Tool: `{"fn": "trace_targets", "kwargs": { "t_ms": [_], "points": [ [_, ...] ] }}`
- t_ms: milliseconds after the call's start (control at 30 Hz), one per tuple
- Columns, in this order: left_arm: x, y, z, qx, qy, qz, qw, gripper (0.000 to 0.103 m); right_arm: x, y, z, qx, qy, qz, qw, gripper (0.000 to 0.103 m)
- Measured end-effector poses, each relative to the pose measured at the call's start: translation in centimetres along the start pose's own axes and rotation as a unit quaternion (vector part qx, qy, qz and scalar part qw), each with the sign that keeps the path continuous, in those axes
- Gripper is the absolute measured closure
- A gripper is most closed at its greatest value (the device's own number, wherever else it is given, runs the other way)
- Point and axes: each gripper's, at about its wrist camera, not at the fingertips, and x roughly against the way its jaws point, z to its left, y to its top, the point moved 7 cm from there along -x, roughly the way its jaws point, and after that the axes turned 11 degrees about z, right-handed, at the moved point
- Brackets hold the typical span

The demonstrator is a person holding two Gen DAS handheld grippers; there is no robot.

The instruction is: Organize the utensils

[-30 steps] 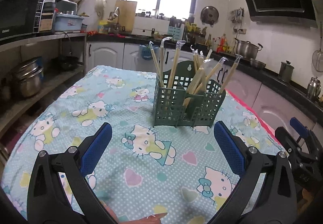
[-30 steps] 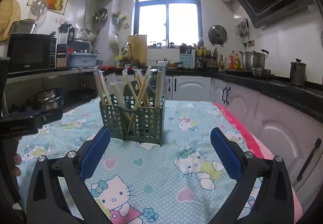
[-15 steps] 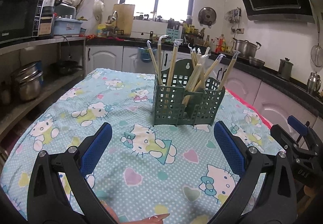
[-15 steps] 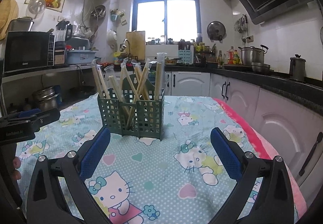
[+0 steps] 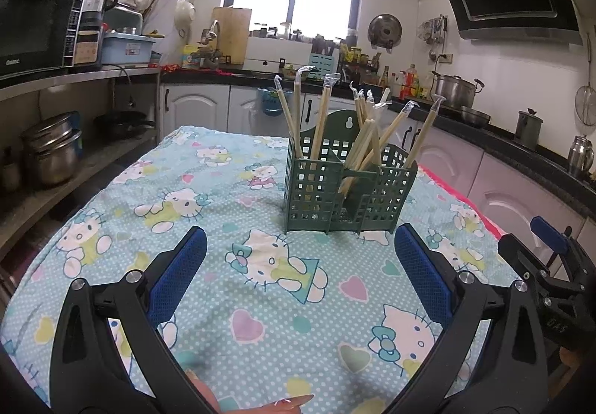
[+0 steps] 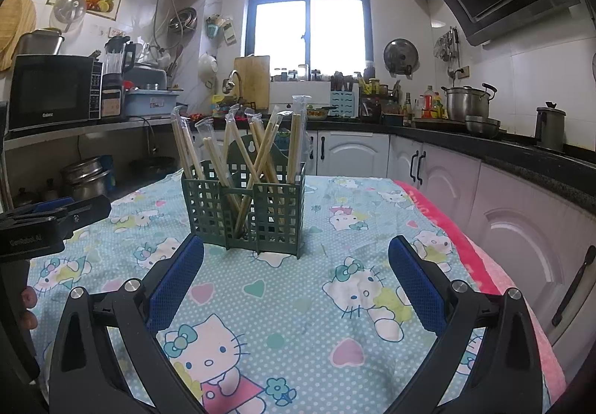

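A green lattice utensil holder [image 5: 346,186] stands upright on the Hello Kitty tablecloth [image 5: 208,198], filled with several wrapped wooden chopsticks [image 5: 320,123]. It also shows in the right wrist view [image 6: 244,211], with chopsticks [image 6: 260,149] leaning across each other. My left gripper [image 5: 300,257] is open and empty, short of the holder. My right gripper [image 6: 296,265] is open and empty, close in front of the holder. The right gripper shows at the right edge of the left wrist view [image 5: 551,265]; the left gripper shows at the left edge of the right wrist view [image 6: 52,220].
Kitchen counters with white cabinets [image 6: 439,175] run behind and to the right. Open shelves with steel pots [image 5: 52,153] stand on the left. A pink cloth edge [image 6: 447,227] marks the table's right side.
Both wrist views have tilted upward a little and the holder sits slightly closer in the right view. Both grippers stay open and empty.
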Motion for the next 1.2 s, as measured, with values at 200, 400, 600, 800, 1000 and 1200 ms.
{"fn": "trace_targets", "kwargs": {
  "t_ms": [200, 400, 600, 800, 1000, 1200],
  "points": [
    [0.14, -0.05, 0.04, 0.0, 0.001, -0.004, 1.0, 0.01, 0.01, 0.0, 0.01, 0.0, 0.0, 0.0, 1.0, 0.006],
    [0.19, -0.14, 0.13, 0.002, 0.001, -0.004, 1.0, 0.01, 0.01, 0.0, 0.0, 0.0, 0.001, 0.0, 1.0, 0.006],
    [0.13, -0.2, 0.14, 0.0, 0.001, -0.003, 1.0, 0.01, -0.08, -0.06, 0.01, 0.0, 0.002, 0.002, 1.0, 0.006],
    [0.16, -0.2, 0.13, 0.002, 0.001, -0.003, 1.0, 0.01, -0.21, -0.13, 0.09, 0.0, 0.002, 0.003, 1.0, 0.006],
    [0.08, -0.26, 0.15, 0.002, 0.003, -0.003, 1.0, 0.01, -0.29, -0.13, 0.14, 0.001, 0.003, 0.003, 1.0, 0.006],
    [0.12, -0.22, 0.18, 0.001, 0.004, -0.005, 1.0, 0.01, -0.37, -0.12, 0.17, 0.0, 0.003, 0.004, 1.0, 0.006]
  ]
}}
